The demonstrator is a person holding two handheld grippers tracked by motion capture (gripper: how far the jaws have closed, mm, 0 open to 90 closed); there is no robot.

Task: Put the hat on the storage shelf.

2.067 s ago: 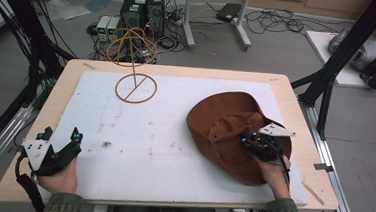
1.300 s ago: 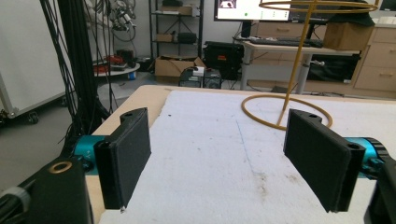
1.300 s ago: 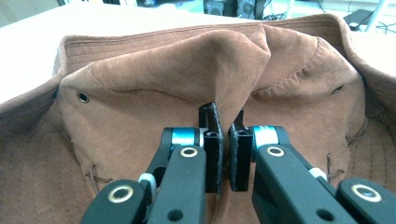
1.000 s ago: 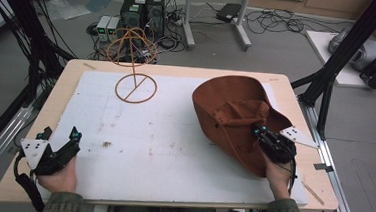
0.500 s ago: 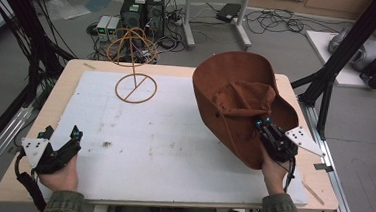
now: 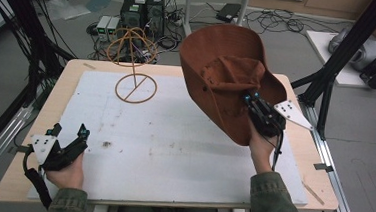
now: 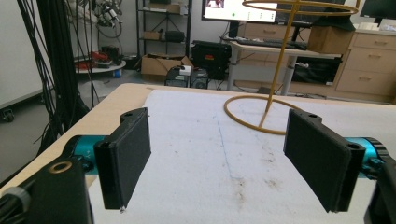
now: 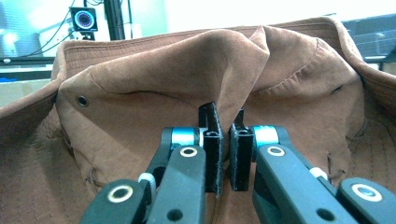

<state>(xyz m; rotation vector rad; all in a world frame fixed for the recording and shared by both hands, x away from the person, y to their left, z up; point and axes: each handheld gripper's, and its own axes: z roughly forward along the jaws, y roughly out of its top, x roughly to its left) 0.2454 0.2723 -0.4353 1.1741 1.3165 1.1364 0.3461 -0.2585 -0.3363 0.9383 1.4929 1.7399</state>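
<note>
White table mat [image 6: 173, 150], right claw [image 6: 253, 101] pinching lifted brown hat [image 6: 220, 53], left claw [image 6: 68, 137] spread

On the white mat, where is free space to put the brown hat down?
The middle of the white foam mat is bare, bordered by the orange wire ring stand at the back left, the open left tool at the front left, and the right tool holding the brown suede hat aloft. The back left, around the stand, is crowded.

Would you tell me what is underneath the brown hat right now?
The brown hat hangs in the air, pinched by the right gripper. The white mat shows below it; the table's far right corner is hidden behind the brim.
</note>
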